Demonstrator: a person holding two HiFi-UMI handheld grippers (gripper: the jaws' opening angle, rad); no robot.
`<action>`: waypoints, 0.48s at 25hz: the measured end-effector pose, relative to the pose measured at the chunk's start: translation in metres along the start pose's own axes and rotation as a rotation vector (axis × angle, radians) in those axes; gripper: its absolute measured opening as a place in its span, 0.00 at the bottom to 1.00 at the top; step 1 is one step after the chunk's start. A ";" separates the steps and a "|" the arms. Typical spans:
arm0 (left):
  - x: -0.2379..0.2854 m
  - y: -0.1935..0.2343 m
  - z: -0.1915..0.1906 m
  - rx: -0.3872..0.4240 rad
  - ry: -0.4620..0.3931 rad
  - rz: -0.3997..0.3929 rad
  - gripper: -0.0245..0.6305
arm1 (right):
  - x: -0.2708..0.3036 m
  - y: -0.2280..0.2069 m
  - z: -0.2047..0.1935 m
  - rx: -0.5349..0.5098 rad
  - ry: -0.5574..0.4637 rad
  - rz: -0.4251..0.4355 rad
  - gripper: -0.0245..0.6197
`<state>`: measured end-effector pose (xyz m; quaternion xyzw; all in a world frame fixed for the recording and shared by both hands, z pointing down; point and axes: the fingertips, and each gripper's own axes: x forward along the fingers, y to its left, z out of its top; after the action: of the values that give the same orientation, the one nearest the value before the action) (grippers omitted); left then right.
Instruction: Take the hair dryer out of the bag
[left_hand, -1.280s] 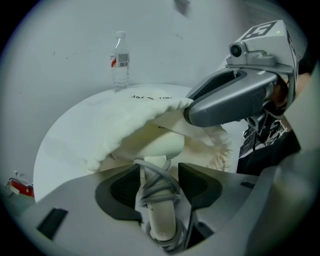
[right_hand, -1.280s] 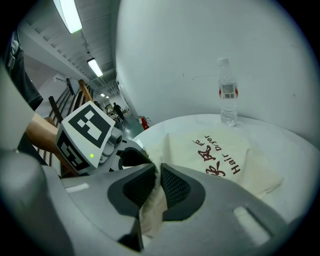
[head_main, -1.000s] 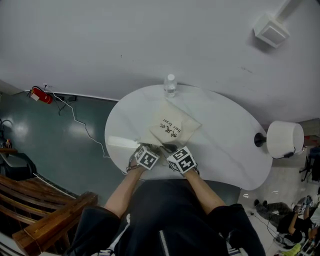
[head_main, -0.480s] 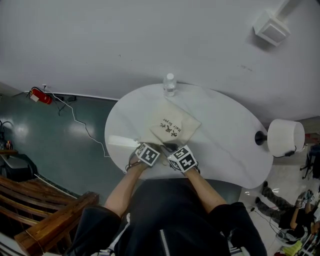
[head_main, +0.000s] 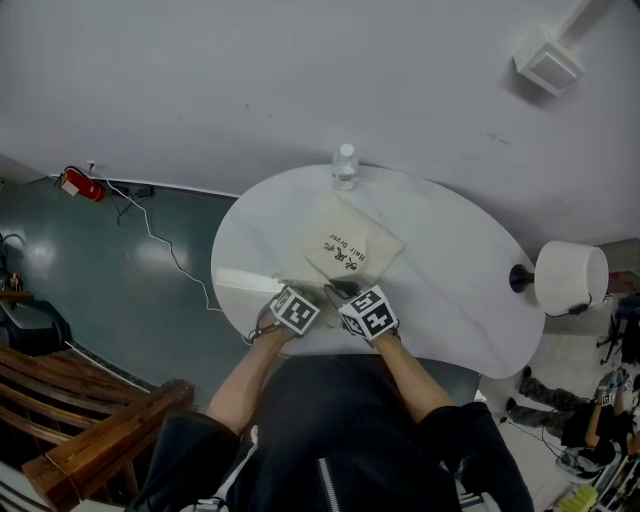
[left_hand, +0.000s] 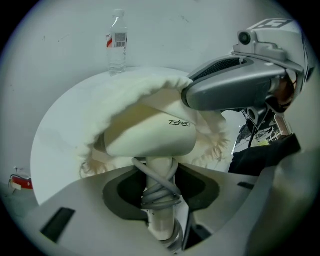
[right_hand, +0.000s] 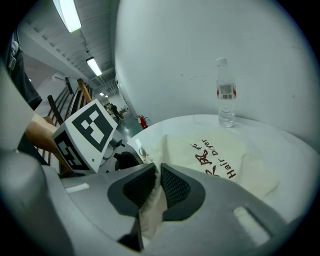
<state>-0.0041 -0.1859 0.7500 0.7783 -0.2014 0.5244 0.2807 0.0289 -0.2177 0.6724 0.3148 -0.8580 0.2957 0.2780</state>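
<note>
Soft even light, fisheye-warped edges

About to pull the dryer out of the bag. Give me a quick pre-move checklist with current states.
1. Hair dryer handle between jaws of left hand-held gripper: ok.
2. Left pads pressing the handle: not ok, jaws closing, gaps on both sides.
3. Right hand-held gripper pinching bag edge: ok.
4. Cord wound on the handle, not trailing: ok.
5. Dryer body free of bag mouth: not ok, partly inside.
6. Water bottle away from the bag: ok, far table edge.
</note>
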 end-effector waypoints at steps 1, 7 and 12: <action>0.000 0.001 -0.002 0.001 -0.001 0.002 0.32 | 0.000 -0.001 0.000 0.000 0.001 -0.001 0.09; 0.000 -0.001 -0.015 -0.003 -0.001 -0.001 0.32 | 0.001 0.000 -0.001 -0.005 0.012 -0.005 0.10; -0.006 -0.004 -0.025 -0.011 -0.002 -0.002 0.32 | 0.004 0.003 -0.002 -0.017 0.023 -0.007 0.10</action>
<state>-0.0219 -0.1667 0.7512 0.7773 -0.2036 0.5223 0.2854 0.0252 -0.2162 0.6749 0.3120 -0.8562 0.2909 0.2916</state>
